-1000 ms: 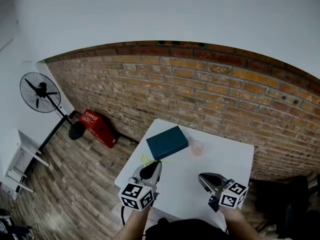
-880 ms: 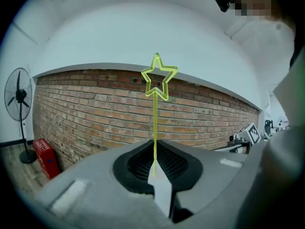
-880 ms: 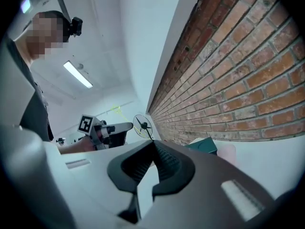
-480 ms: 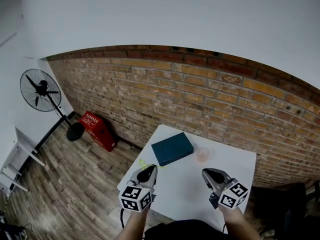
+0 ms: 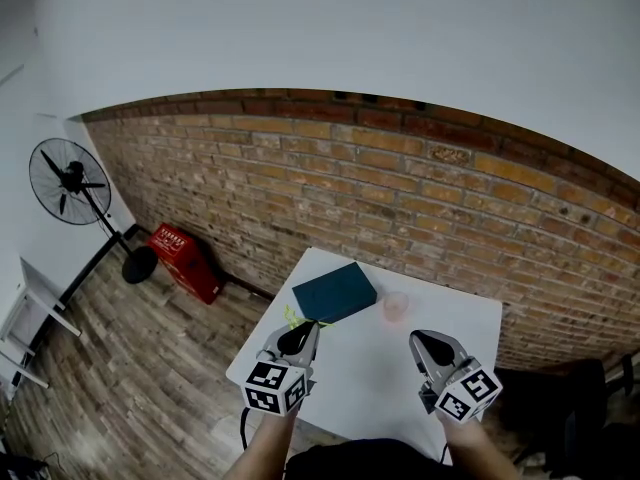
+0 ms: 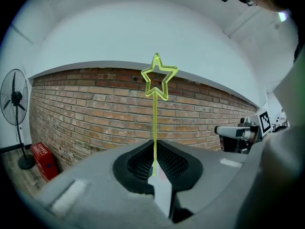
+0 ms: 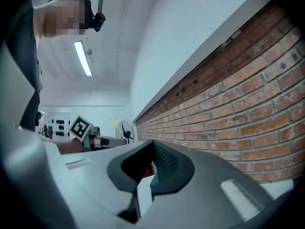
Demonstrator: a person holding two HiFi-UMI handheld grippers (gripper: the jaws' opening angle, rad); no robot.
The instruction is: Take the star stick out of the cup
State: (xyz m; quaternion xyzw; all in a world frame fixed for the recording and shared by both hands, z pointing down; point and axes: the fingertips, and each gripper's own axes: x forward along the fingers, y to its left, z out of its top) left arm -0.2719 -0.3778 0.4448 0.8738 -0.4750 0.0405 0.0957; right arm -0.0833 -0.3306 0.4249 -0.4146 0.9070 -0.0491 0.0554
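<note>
My left gripper (image 5: 297, 338) is shut on the thin yellow-green star stick (image 5: 294, 319), above the white table's (image 5: 370, 388) near-left part. In the left gripper view the stick (image 6: 154, 128) rises straight up from between the closed jaws of the left gripper (image 6: 153, 170), star on top. The small translucent pink cup (image 5: 396, 306) stands on the table, apart from the stick and ahead of both grippers. My right gripper (image 5: 420, 342) hovers near the cup's right, shut with nothing in it. The right gripper view shows the right gripper (image 7: 151, 168) with closed jaws, and the left gripper (image 7: 102, 140) beyond.
A dark blue box (image 5: 335, 293) lies at the table's far left, beside the cup. A brick wall (image 5: 450, 208) runs behind the table. On the wooden floor to the left stand a fan (image 5: 70, 180) and a red crate (image 5: 185, 260).
The head view has swayed a little. Both grippers keep about the same places over the near half of the table, and the stick stays in the left one.
</note>
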